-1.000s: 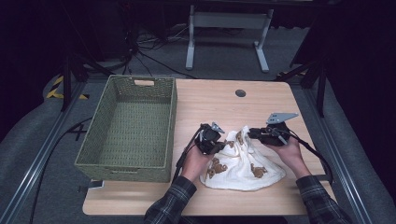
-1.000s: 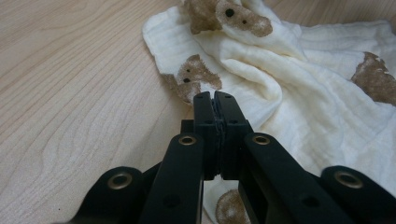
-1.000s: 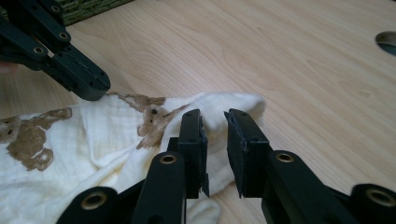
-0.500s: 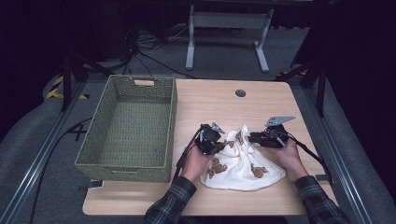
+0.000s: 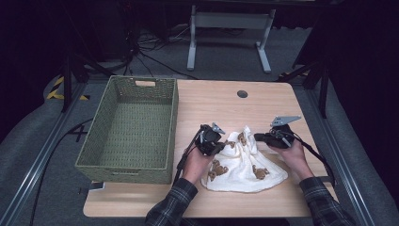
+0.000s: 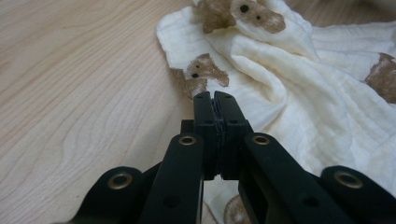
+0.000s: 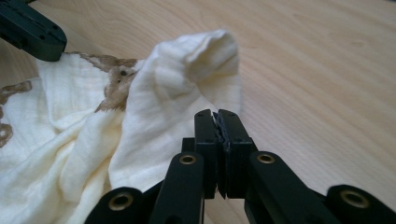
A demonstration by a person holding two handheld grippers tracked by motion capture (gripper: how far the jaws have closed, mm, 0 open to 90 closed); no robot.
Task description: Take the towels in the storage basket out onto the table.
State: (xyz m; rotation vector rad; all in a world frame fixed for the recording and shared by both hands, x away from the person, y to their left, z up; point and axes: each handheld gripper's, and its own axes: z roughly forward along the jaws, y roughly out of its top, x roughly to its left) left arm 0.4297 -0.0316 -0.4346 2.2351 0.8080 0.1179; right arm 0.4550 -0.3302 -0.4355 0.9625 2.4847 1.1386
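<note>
- The cloth (image 5: 244, 162) lies bunched on the tabletop (image 5: 226, 106), near the front edge and just right of the green basket (image 5: 131, 127). It is cream with little brown bears on it.
- The left tool (image 5: 217, 147) sits at the left side of the cloth. In the left gripper view its 2 jaws are pressed together, with the cloth (image 6: 299, 79) right under the tips. I cannot tell if any cloth is caught between them.
- The right tool (image 5: 258, 137) sits at the right side of the cloth. In the right gripper view its 2 jaws are pressed together too, next to a raised fold of the cloth (image 7: 187, 79). Again, I cannot tell if they pinch it.
- Since 1 second ago almost nothing has moved. Both tools have stayed in the same spots, and the cloth has the same lumpy shape.
- I think that means the hands are getting a grip on 2 sides of the cloth and the lift has not begun.
- The basket is empty, so the cloth may go in there.
</note>
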